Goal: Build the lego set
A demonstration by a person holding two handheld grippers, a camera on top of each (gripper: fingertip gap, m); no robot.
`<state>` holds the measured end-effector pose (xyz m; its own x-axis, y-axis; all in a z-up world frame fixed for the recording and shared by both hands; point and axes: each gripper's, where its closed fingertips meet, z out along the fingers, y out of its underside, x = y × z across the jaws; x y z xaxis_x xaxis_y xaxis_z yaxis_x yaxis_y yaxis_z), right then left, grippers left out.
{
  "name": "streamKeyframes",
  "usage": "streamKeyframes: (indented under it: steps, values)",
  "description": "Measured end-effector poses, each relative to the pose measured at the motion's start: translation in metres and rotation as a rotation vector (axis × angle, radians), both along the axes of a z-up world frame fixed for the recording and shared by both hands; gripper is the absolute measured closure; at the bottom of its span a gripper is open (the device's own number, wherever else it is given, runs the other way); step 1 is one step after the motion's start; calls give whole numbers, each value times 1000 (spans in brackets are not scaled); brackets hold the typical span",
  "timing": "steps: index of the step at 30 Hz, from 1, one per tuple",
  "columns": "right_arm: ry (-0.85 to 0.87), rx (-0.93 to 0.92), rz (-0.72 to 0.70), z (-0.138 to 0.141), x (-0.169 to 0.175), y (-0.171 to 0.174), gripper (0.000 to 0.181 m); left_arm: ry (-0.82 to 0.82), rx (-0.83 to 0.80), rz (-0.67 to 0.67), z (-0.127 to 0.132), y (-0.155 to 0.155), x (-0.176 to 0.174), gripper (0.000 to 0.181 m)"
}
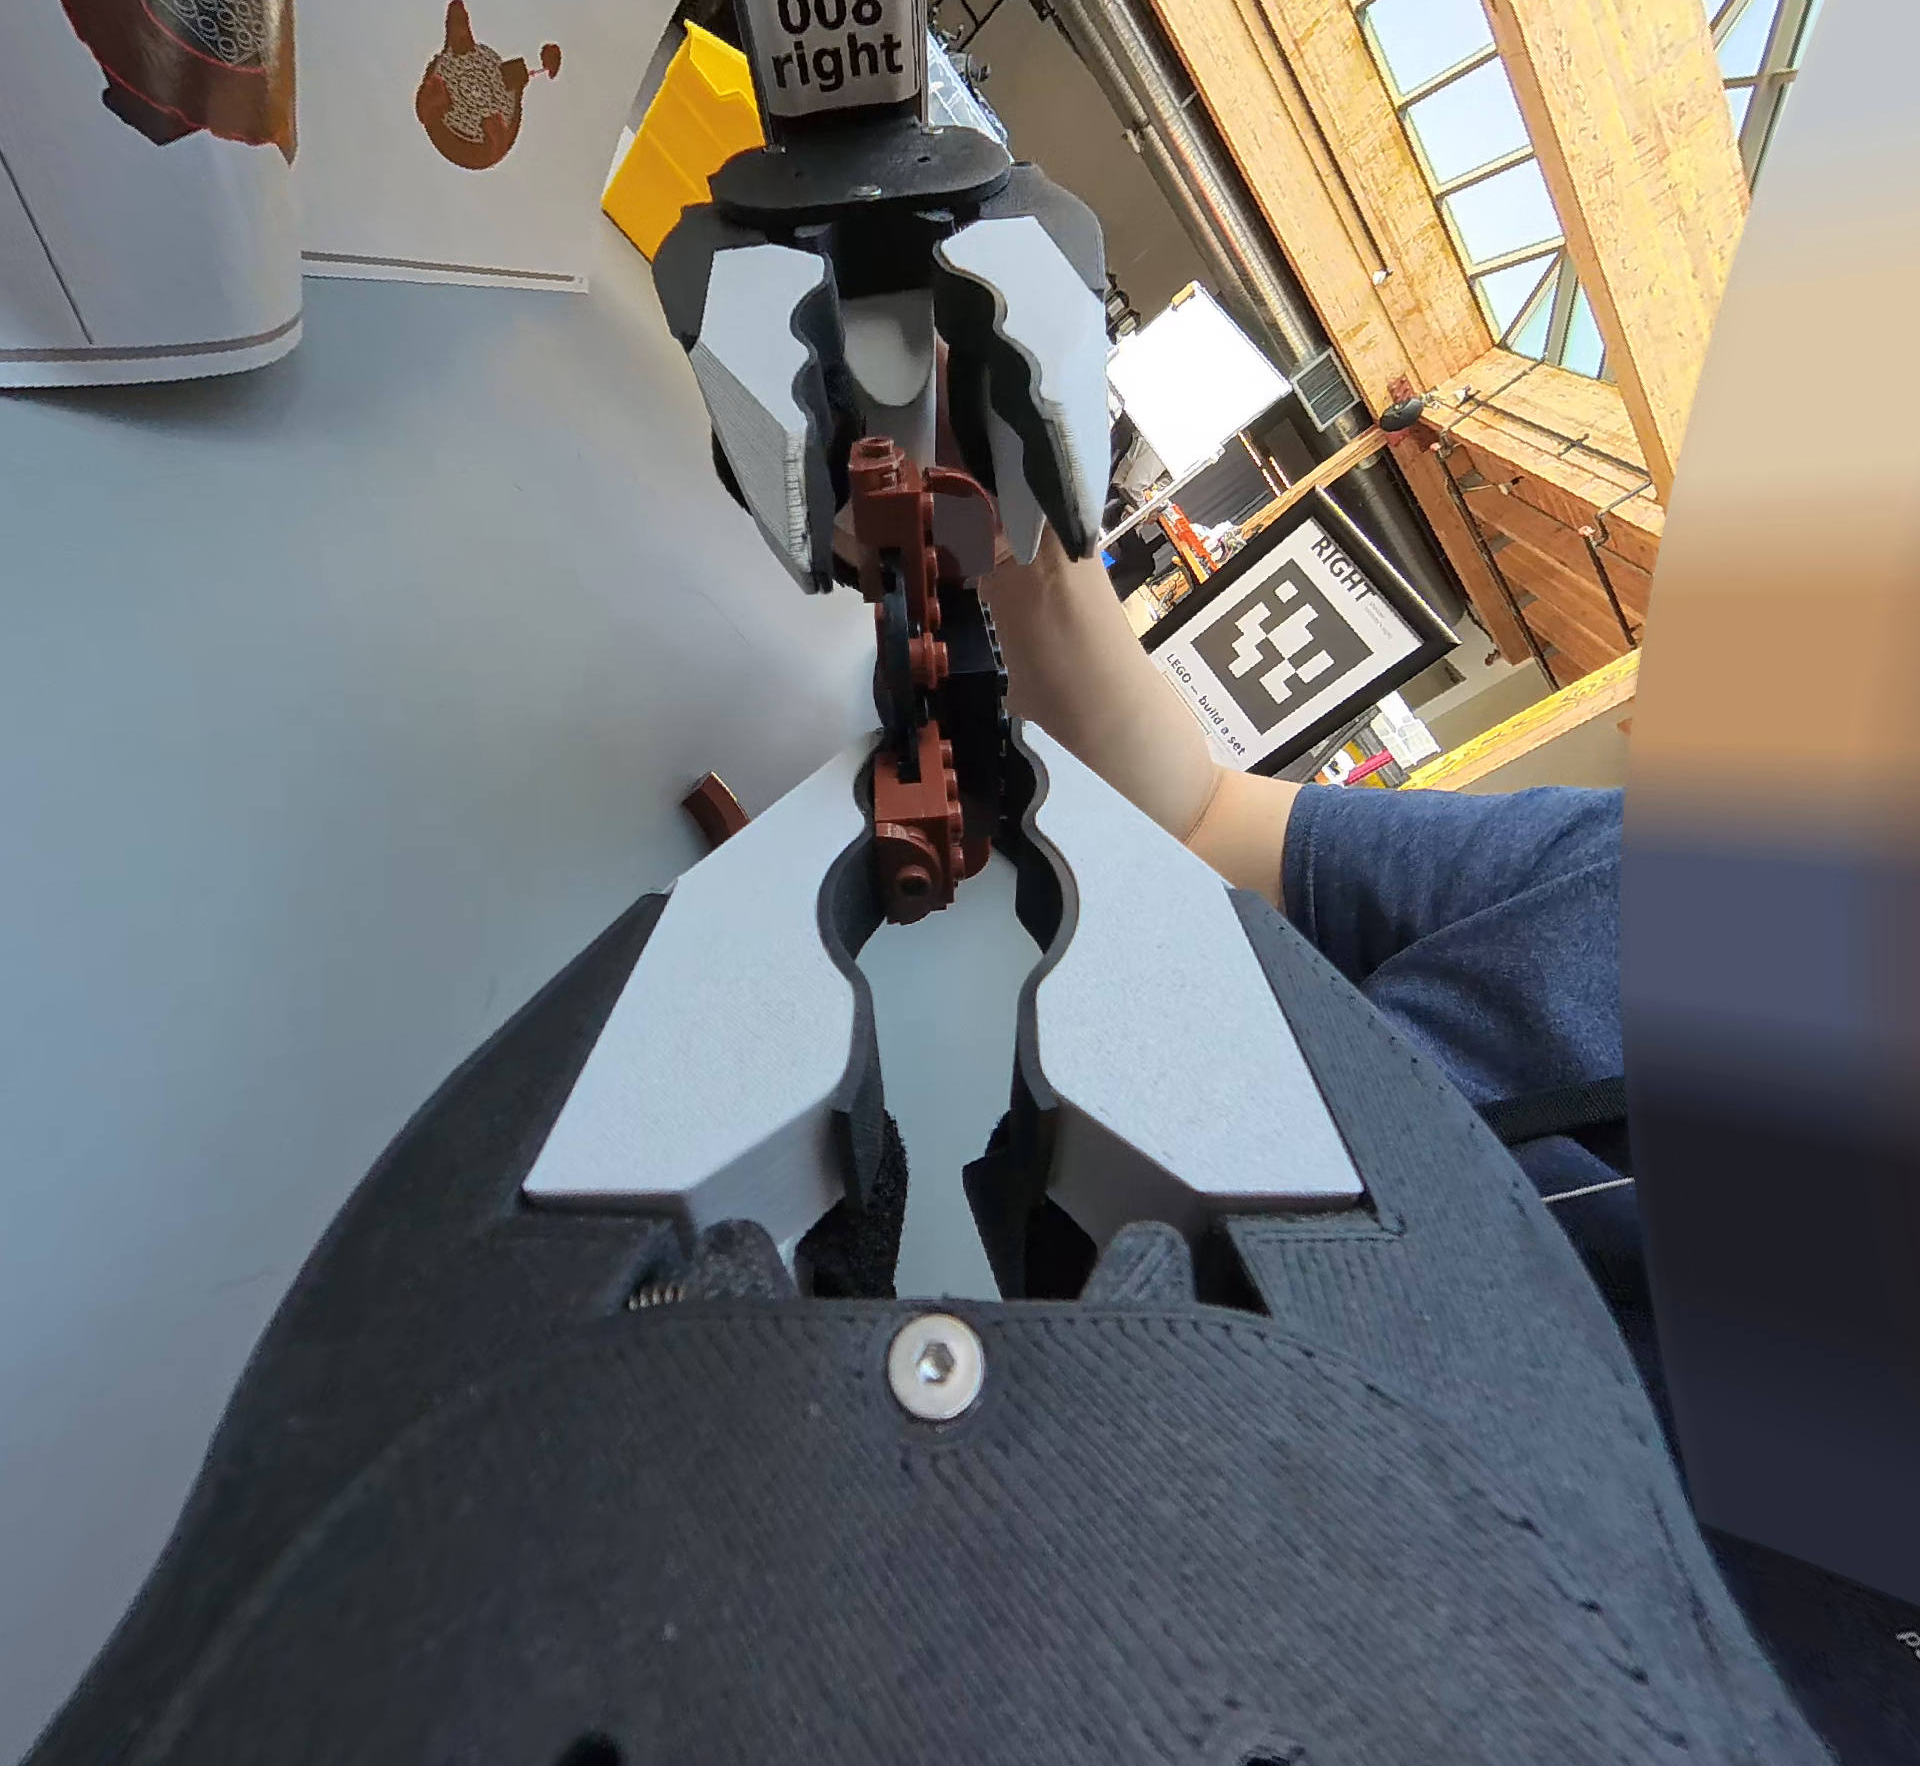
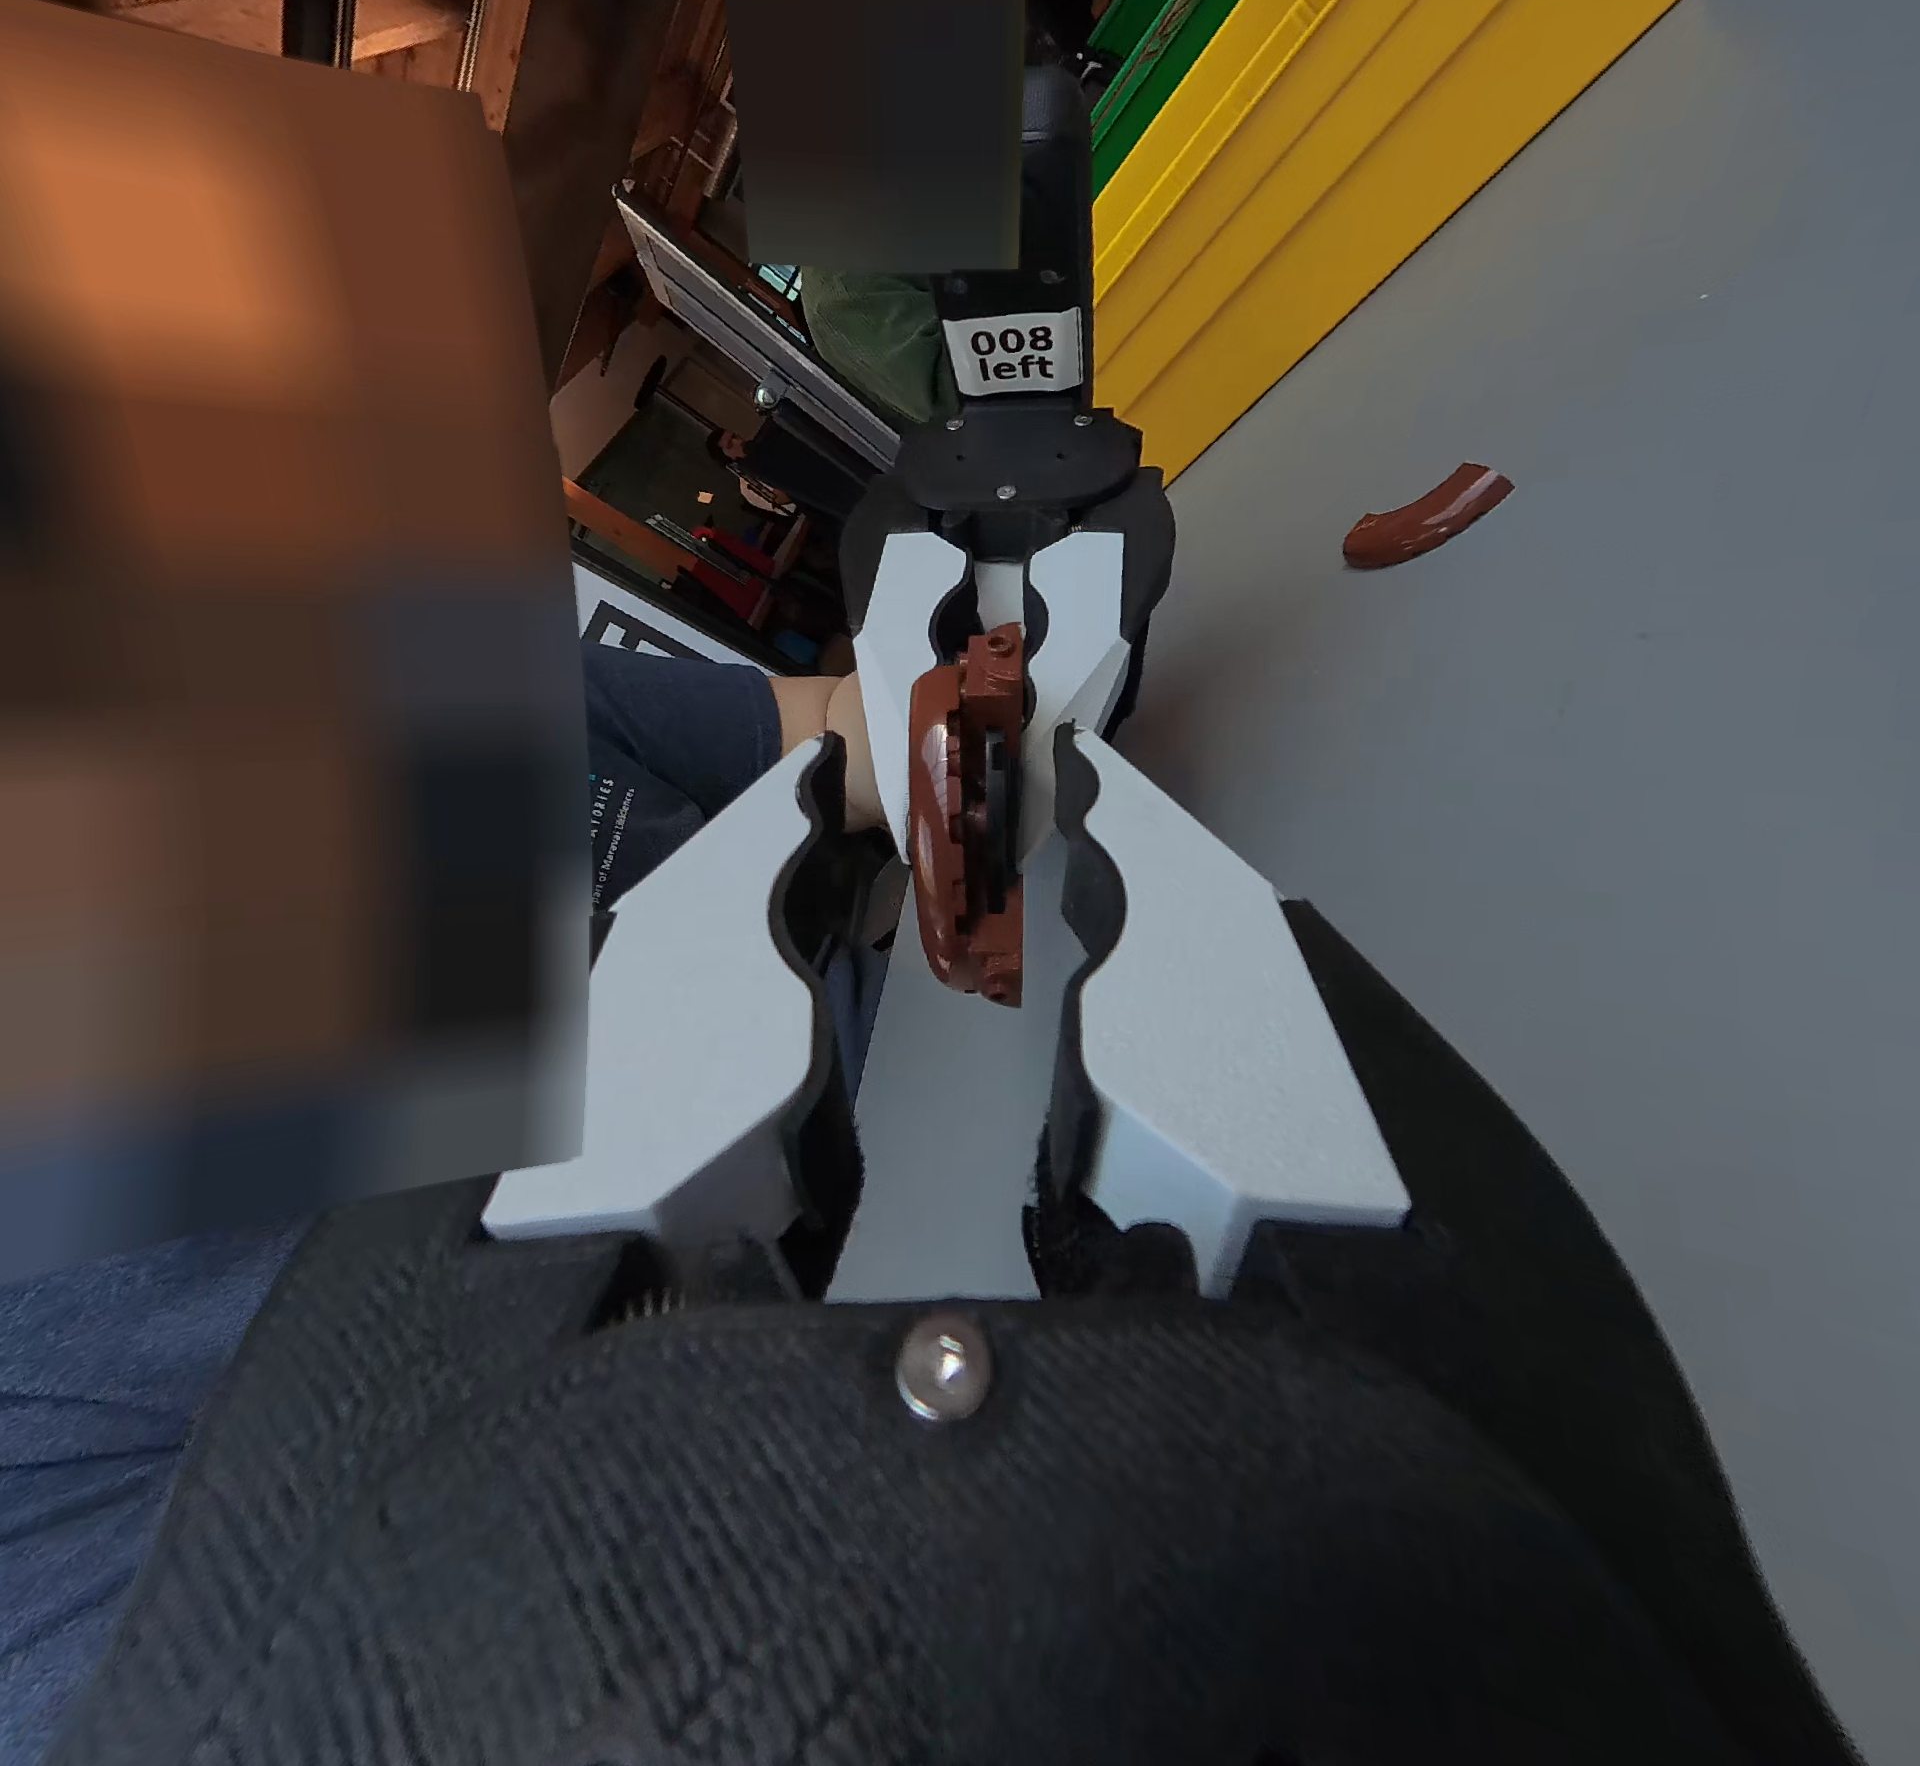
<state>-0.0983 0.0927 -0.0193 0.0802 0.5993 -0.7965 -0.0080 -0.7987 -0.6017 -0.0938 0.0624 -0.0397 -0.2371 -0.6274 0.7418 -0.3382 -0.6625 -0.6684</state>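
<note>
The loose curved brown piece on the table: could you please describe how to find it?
Start at the yellow bins along the grey table. Just off their near corner lies the curved brown piece, alone on bare tabletop. Unlike the brown assembly, no claw touches it.

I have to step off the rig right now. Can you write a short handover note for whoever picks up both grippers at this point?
Left gripper: shut on the brown-and-black lego assembly, gripping its near end, held up off the table.
Right gripper: open, fingers straddling the assembly's far end, apparently not clamped.
Elsewhere: one loose curved brown piece lies on the grey table near the yellow bins; instruction sheets stand behind.
Done: several brown and black parts are already joined.
Left: likely fit the curved piece; check the sheets for the next step.
</note>
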Motion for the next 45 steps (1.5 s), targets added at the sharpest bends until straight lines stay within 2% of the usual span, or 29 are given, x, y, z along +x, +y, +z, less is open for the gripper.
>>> streamKeyframes:
  steps: [2, 4, 26, 29, 31, 33, 36, 38, 40, 42, 45]
  values:
    - [3, -8, -1, -1, -2, 1, 142, 18, 32, -7, -3, -3, 1, 164]
    - [2, -10, 19, -3, -2, -1, 161, 37, 64, -9, -6, -5, 2, 164]
    - [-72, 61, 39, -9, -4, -5, 162, 65, 154, -6, -12, -7, 2, 164]
    - [-82, 216, 21, 6, -7, -7, 160, 1, 206, -2, -1, -7, 1, 164]
    - [-96, 334, 14, 21, -11, -13, 141, -55, 272, 24, 9, -4, -1, 164]
    - [-143, 474, 14, 30, -16, -21, 133, -112, 387, 49, 17, -3, -4, 164]
    - [-243, 632, 34, 33, -21, -31, 131, -180, 605, 52, 26, -12, -8, 164]
    - [-281, 723, 36, 38, -26, -37, 135, -226, 751, 63, 31, -21, -9, 164]
    - [-316, 858, 65, 43, -31, -48, 162, -256, 851, 80, 34, -28, -9, 164]
    - [-361, 984, 44, 48, -34, -52, 162, -288, 888, 93, 39, -32, -11, 164]
    - [-442, 1078, 62, 49, -36, -59, 161, -315, 950, 84, 41, -37, -13, 164]
